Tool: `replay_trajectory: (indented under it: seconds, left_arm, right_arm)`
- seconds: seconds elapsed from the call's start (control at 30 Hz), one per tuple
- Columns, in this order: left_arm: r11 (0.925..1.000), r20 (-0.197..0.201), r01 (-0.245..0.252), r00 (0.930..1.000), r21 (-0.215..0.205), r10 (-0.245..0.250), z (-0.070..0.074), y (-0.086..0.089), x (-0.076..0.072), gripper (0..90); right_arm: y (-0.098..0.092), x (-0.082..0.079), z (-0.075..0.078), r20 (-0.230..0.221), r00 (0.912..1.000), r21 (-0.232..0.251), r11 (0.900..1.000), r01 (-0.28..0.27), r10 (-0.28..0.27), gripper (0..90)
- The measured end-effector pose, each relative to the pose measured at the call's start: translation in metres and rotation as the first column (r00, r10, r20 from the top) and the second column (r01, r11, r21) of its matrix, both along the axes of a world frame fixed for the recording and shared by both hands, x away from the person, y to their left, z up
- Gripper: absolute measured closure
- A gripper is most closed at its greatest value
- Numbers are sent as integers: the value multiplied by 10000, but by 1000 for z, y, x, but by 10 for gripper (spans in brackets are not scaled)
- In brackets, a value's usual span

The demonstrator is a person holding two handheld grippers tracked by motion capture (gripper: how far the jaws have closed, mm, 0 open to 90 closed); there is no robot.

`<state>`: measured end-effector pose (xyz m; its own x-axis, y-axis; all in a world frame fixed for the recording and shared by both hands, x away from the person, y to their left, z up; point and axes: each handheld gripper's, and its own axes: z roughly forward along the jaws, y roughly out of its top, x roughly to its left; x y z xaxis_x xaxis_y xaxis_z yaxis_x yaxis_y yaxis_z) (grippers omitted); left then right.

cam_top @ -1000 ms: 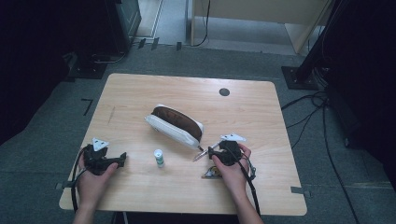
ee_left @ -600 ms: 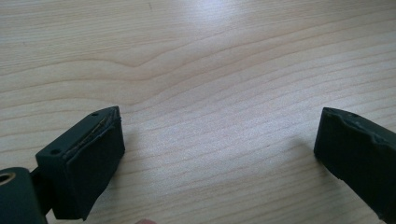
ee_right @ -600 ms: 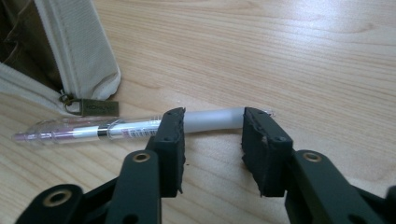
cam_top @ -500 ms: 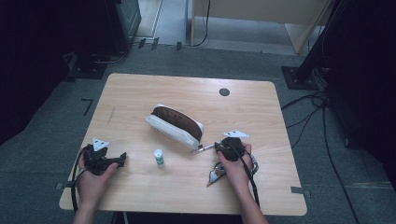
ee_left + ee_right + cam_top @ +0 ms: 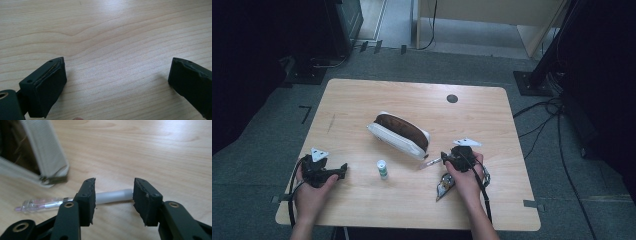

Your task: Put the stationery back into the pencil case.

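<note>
- Pen [image 5: 430, 162] on the table [image 5: 362, 100] in the high view, just past the right gripper [image 5: 443, 158], close beside the pouch [image 5: 399, 133]; right hand [image 5: 467, 175] low over the wood, left hand [image 5: 312, 182] near the front left corner.
- Left gripper [image 5: 117, 77] in its own view: wide apart, nothing held, bare wood between.
- Pen [image 5: 75, 200] in the right gripper view lying crosswise between the jaws of the right gripper [image 5: 113, 195]; jaws just been opening, part open, not pressing on it.

A dim lab or studio: a lone wooden table [image 5: 362, 100] on grey carpet [image 5: 262, 135], black equipment stands [image 5: 552, 60] and cables [image 5: 557, 120] around it.
</note>
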<state>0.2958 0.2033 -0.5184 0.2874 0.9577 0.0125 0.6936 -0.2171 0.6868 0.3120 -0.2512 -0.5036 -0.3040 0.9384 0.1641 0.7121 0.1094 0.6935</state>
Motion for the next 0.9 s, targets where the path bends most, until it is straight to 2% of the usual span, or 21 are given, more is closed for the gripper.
replay_trajectory:
  seconds: [0.07, 0.23, 0.37, 0.57, 0.67, 0.8, 0.9]
  left_arm:
    - [10000, -2, 3, 10000, 3, -3, 0, 0, 0, 18]
    - [10000, -1, -1, 10000, 2, 1, 0, 0, 0, 18]
    - [10000, -2, 1, 10000, 5, -1, 0, 0, 0, 18]
    - [10000, 0, 2, 10000, 3, -2, 0, 0, 0, 18]
    - [10000, -2, 1, 10000, 2, -1, 0, 0, 0, 18]
    - [10000, -1, 2, 10000, 3, -2, 0, 0, 0, 18]
    - [10000, -1, 3, 10000, 3, -3, 0, 0, 0, 18]
  right_arm:
    - [2, -4, -1, -67, 9999, -106, 9999, -81, 81, 525]
    - [5, -12, -2, -32, 9999, -221, 9996, 149, -150, 512]
    - [8, -16, 0, 84, 10000, -354, 9994, 55, -52, 542]
    - [6, -9, -2, 91, 9999, -433, 9990, -67, 71, 596]
    - [4, -3, -1, 151, 9998, -556, 9984, -112, 120, 591]
    - [-1, -5, 8, 484, 9988, -339, 9994, 116, -99, 569]
    - [-3, -9, 12, 549, 9983, -204, 9996, 213, -201, 568]
